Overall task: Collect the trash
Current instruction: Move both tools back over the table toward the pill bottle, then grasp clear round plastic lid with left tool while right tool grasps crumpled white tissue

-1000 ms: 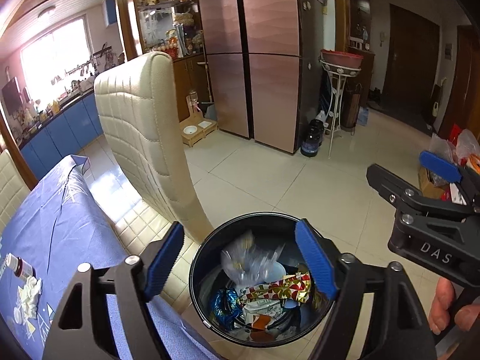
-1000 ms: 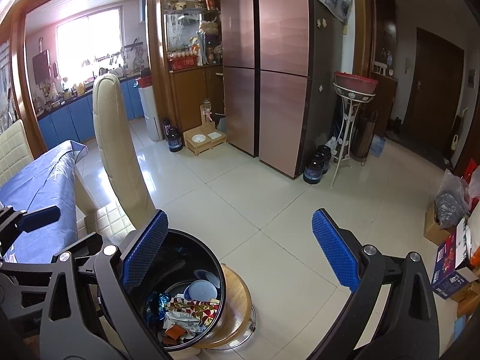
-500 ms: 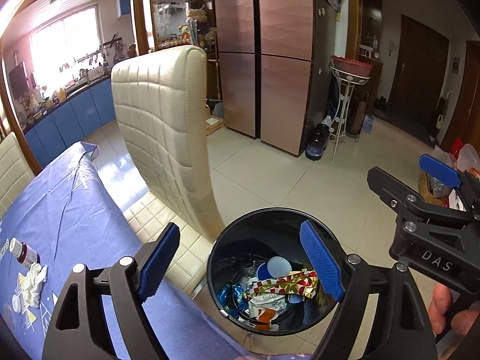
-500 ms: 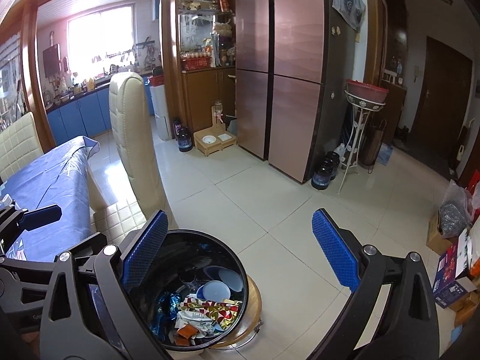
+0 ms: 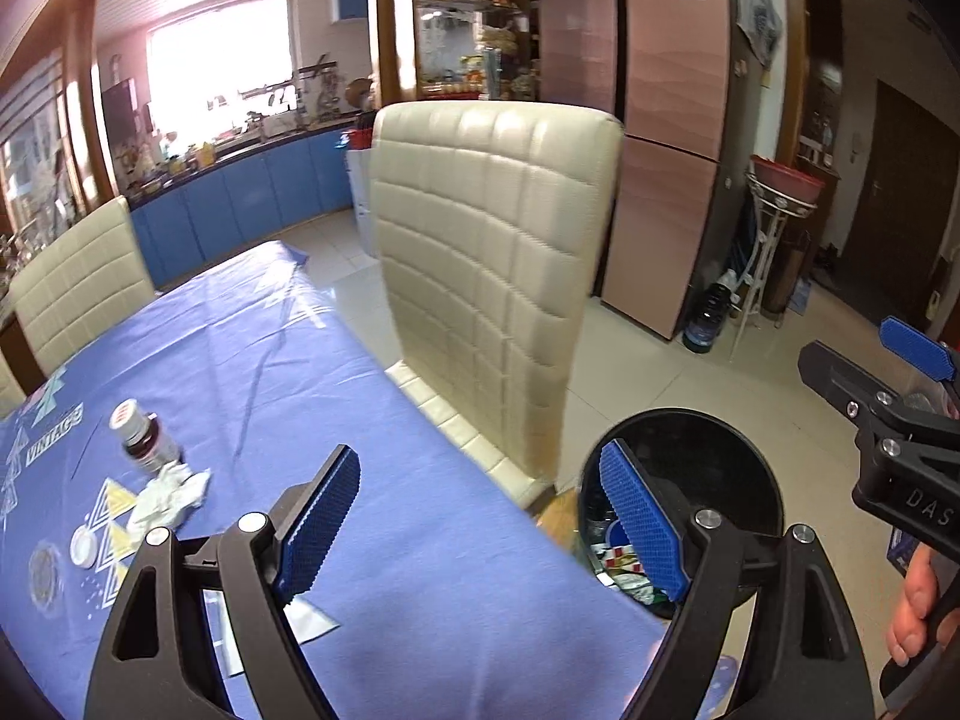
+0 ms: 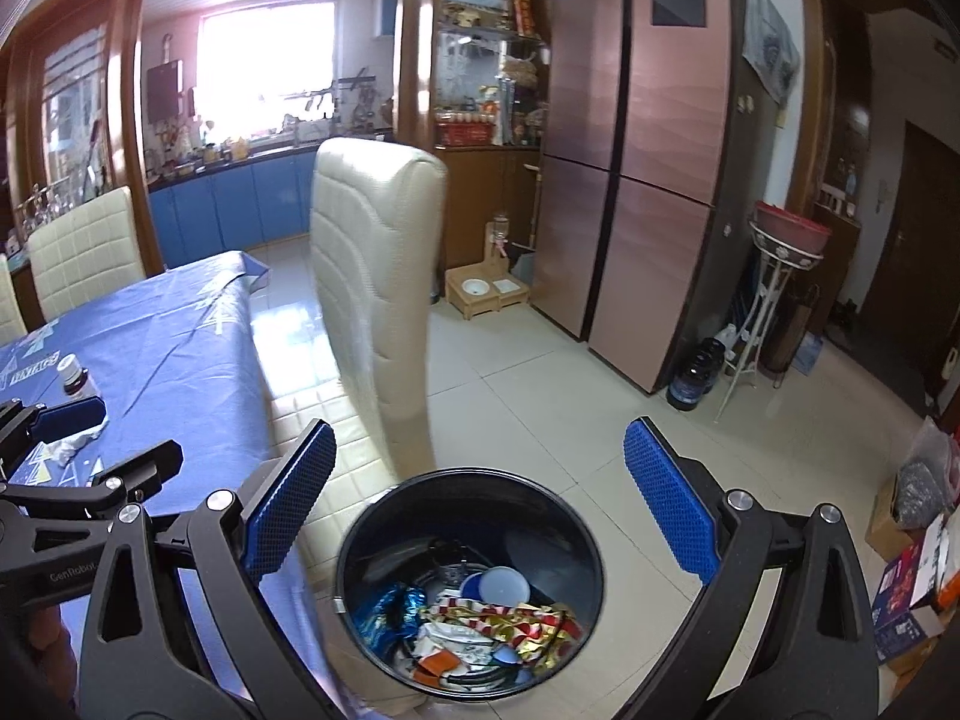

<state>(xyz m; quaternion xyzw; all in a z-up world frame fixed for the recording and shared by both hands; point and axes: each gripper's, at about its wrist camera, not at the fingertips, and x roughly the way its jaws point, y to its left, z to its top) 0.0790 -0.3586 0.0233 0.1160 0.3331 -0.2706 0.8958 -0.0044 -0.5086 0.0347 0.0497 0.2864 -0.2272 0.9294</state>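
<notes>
A black round bin (image 6: 468, 582) stands on the floor by the table corner, holding wrappers and a blue lid; it also shows in the left wrist view (image 5: 690, 480). My right gripper (image 6: 480, 504) is open and empty above the bin. My left gripper (image 5: 480, 522) is open and empty over the blue tablecloth (image 5: 288, 360). On the cloth at the left lie a small brown bottle (image 5: 141, 435) on its side, a crumpled white tissue (image 5: 168, 495) and a small white cap (image 5: 84, 546). The bottle also shows in the right wrist view (image 6: 78, 375).
A cream padded chair (image 5: 486, 276) stands between table and bin. A second cream chair (image 5: 78, 282) stands at the table's far side. A copper fridge (image 6: 648, 138), a plant stand (image 6: 774, 300) and boxes (image 6: 912, 576) line the room's right side.
My left gripper has swung left from above the bin to over the table; bottle and tissue came into closer view. My right gripper stayed open above the bin.
</notes>
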